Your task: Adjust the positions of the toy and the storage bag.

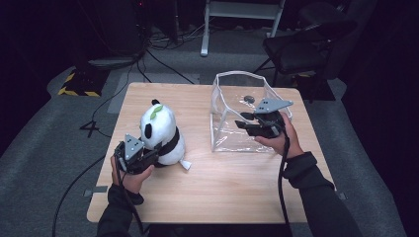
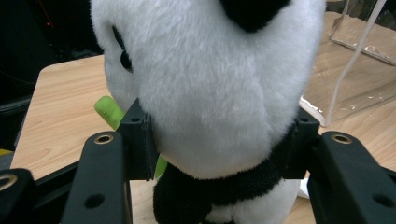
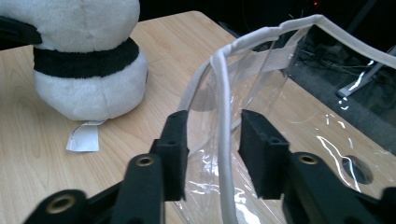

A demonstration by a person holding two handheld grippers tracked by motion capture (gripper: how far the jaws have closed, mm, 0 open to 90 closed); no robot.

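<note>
A black-and-white plush panda with a green leaf sits upright on the left half of the wooden table. My left gripper comes at it from behind and low. In the left gripper view its pads press both sides of the panda at the neck. A clear plastic bag with white trim stands open on the right. My right gripper straddles the bag's near corner. In the right gripper view the bag's white seam runs between the open jaws of that gripper, with a gap on each side.
The panda's white label lies flat on the wood beside its base. Beyond the table stand a dark chair at the back right, a white frame, floor cables and a yellow-black striped base.
</note>
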